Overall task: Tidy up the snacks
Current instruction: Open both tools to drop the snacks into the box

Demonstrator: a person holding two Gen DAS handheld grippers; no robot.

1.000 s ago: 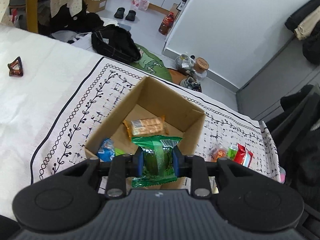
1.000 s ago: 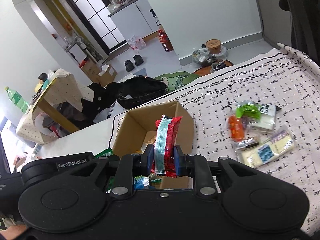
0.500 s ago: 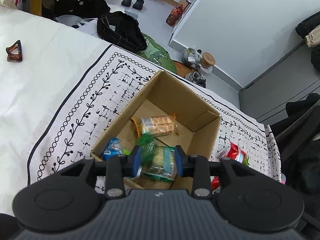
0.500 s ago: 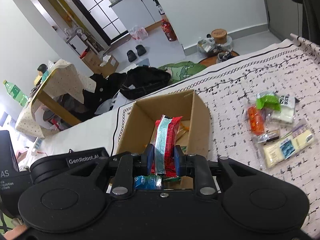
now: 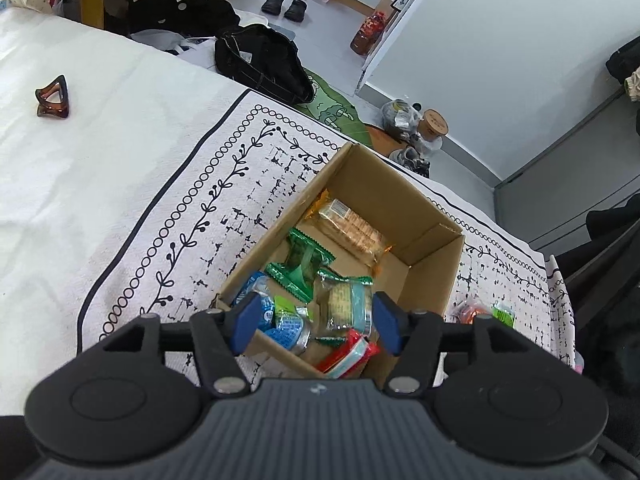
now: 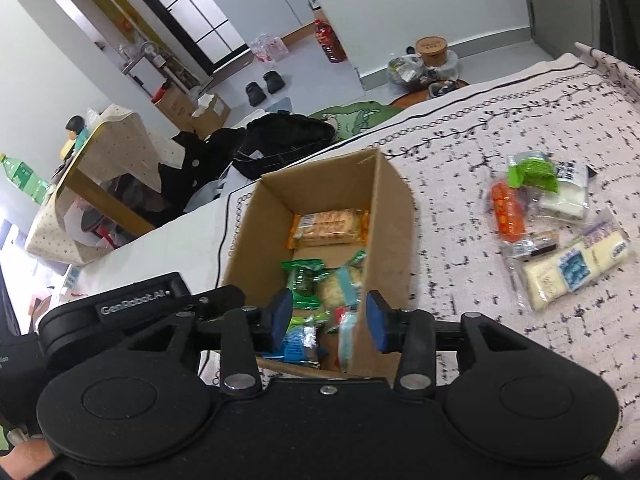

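Open brown cardboard box (image 5: 424, 216) of wrapped snacks on patterned white cloth (image 5: 224, 200).
Left gripper (image 5: 314, 322) and right gripper (image 6: 328, 320): both spread, empty, above box; loose snack packets (image 6: 556, 220) at 3 o'clock.

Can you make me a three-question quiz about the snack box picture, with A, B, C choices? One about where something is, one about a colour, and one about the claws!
1. Where is the orange cracker pack?
A. At the far end inside the cardboard box
B. On the floor by the shoes
C. On the cloth next to the hair clip

2. What colour are the pads on the claws?
A. Red
B. Blue
C. Yellow

3. What are the left claw and right claw doing?
A. Both squeezing a snack
B. One open, one shut
C. Both open, holding nothing

Answers: 1 A, it lies against the box's far wall. 2 B, the pads show blue in both views. 3 C, each claw's pads stand wide apart above the box.
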